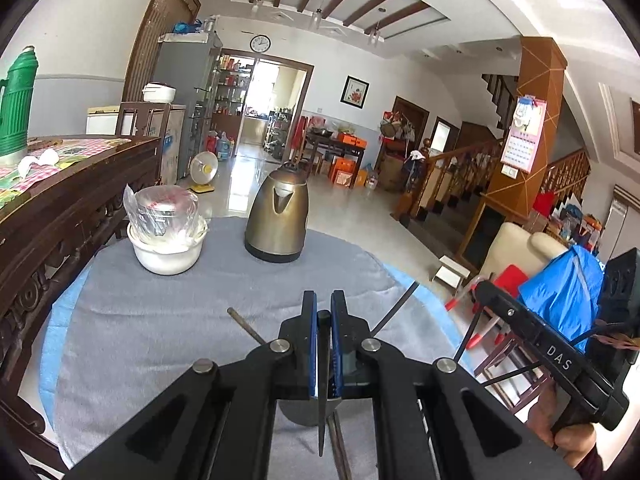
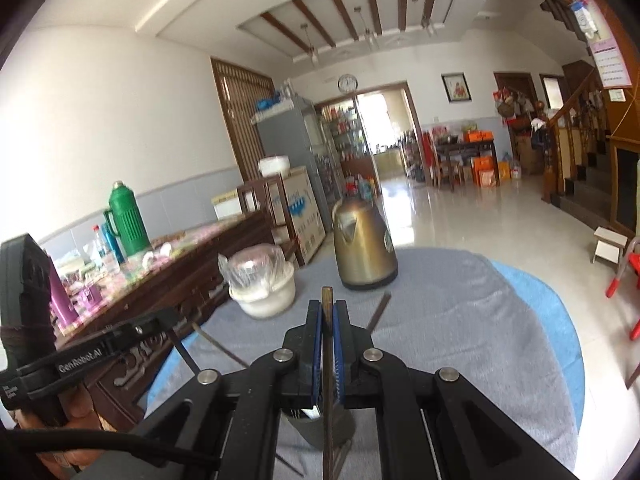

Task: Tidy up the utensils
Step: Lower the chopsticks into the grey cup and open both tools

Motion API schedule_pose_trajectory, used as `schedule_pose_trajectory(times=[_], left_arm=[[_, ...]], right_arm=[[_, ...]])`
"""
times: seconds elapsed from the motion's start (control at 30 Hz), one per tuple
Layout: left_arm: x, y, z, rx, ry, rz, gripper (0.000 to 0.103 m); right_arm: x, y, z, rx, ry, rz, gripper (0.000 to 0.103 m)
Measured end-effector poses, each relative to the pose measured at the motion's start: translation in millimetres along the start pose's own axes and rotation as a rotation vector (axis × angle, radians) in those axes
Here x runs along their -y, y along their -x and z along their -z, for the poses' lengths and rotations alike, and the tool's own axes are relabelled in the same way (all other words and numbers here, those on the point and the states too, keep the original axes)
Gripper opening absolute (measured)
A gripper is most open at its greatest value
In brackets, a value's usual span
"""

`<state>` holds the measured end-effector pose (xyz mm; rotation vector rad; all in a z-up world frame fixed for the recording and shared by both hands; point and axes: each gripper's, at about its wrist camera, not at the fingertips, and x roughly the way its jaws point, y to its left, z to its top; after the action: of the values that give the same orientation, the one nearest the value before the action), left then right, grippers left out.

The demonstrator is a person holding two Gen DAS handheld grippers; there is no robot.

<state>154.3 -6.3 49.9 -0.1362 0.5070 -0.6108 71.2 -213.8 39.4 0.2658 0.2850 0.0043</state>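
Table edge: the round table (image 1: 168,312), under a grey cloth over a blue one, curved away at the right of the left wrist view, with bare tiled floor (image 1: 348,208) beyond it.
Left side: a dark carved wooden sideboard (image 1: 76,200) stood against the table's left edge, leaving no gap there.
Far side of table: a bronze kettle (image 1: 278,220) stood at upper centre and a white bowl (image 1: 168,250) holding a plastic-wrapped container just left of it, the two apart from each other.
Open room: the middle of the cloth, between those two things and the grippers, lay bare.
Left gripper (image 1: 323,304): its blue pads were together, clamped on a thin dark chopstick (image 1: 323,360) that ran down the centre of the frame.
Right gripper (image 2: 327,308): its pads were also pressed together, on a brownish chopstick (image 2: 327,344) whose tip stood up just above the fingertips.
Holder: a dark cup (image 2: 320,426) sat low in the frame under the right gripper; other sticks leaned out of it to either side.
Hands: the right hand's gripper showed at the lower right of the left wrist view, off the table edge.
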Motion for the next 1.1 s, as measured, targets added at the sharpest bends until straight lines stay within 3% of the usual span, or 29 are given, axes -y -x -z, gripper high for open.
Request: schedule_pose_trajectory(times=[0.27, 0.53, 0.77, 0.9, 1.1], left_arm=[[8, 20, -17, 0.078, 0.012, 0.017, 0.007], [22, 45, -43, 0.179, -0.002, 0.029, 0.007], [28, 47, -61, 0.281, -0.01, -0.019, 0.007], [22, 31, -57, 0.315, -0.001, -0.056, 0.007], [-2, 4, -41, 0.313, 0.102, -0.07, 0.007]], right_arm=[[-14, 27, -14, 0.236, 0.007, 0.023, 0.006], [-27, 20, -26, 0.36, -0.02, 0.041, 0.006], [-42, -9, -28, 0.379, 0.004, 0.069, 0.006], [-41, -31, -18, 0.313, 0.014, 0.087, 0.006], [-23, -46, -3, 0.227, -0.016, 0.101, 0.006]])
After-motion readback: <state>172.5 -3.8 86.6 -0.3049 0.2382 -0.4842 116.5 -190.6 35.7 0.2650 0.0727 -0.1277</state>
